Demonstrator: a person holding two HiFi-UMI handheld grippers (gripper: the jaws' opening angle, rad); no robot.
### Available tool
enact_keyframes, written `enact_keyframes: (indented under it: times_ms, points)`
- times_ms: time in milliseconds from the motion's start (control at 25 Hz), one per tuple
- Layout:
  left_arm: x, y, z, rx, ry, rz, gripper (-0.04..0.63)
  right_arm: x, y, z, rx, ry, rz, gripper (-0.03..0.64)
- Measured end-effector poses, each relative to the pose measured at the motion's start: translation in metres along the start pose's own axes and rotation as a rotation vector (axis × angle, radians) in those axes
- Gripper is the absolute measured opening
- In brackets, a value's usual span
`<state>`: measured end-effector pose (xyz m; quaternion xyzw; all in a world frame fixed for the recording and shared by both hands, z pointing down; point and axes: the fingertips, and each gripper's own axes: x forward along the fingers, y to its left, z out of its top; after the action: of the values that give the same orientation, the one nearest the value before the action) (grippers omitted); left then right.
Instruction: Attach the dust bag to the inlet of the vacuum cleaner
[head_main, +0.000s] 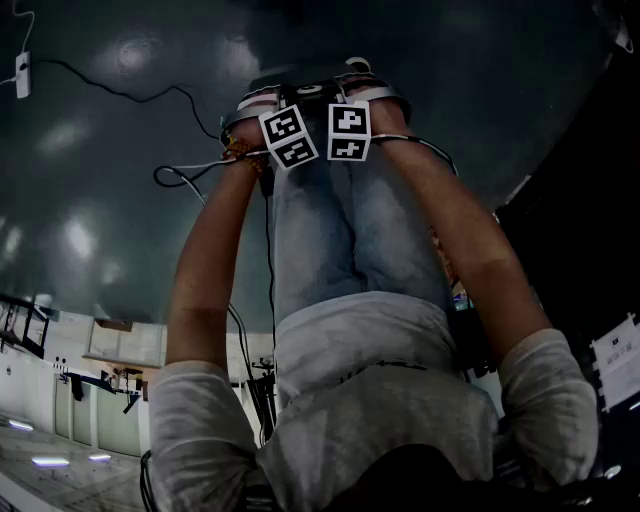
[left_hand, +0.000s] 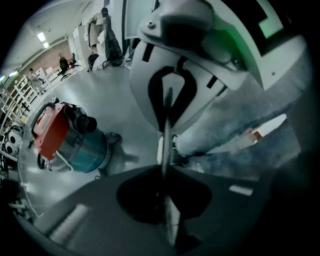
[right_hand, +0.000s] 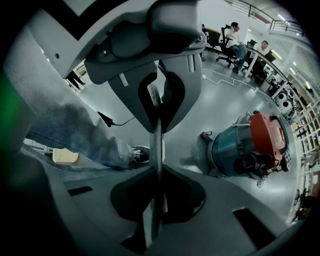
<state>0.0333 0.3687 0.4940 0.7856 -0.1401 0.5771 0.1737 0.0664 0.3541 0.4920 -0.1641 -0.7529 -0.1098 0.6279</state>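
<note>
Both grippers hang beside the person's jeans (right_hand: 75, 130), fingers pressed together with nothing between them: left gripper (left_hand: 166, 120), right gripper (right_hand: 156, 125). The vacuum cleaner (right_hand: 250, 145), a teal drum with a red top, sits on the grey floor (right_hand: 200, 105) well apart from them. Its black inlet (right_hand: 246, 163) shows a dark mouth.

Open-plan lab or workshop hall with office corner: glossy grey poured floor (right_hand: 215, 100), seated people (right_hand: 234, 36) on black swivel office chairs (right_hand: 222, 47), white metal storage racks (left_hand: 14, 95), ceiling strip lights (left_hand: 41, 37).
</note>
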Motion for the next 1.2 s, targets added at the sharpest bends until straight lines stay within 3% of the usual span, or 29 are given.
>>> enact_keyframes:
  times_ms: [240, 560, 840, 1200]
  points:
    - [-0.011, 0.026, 0.021, -0.025, 0.021, 0.008, 0.028, -0.016, -0.029, -0.013, -0.036, -0.015, -0.002, 0.029]
    - [0.016, 0.073, 0.055, -0.08, 0.06, 0.002, 0.028, -0.001, -0.077, -0.055, -0.047, -0.077, 0.003, 0.031]
    - [0.032, 0.115, 0.09, -0.057, 0.109, -0.004, 0.028, 0.001, -0.121, -0.092, -0.071, -0.114, 0.003, 0.031]
    - [0.035, 0.177, 0.083, -0.063, 0.097, 0.023, 0.028, 0.011, -0.182, -0.086, -0.043, -0.096, -0.017, 0.029]
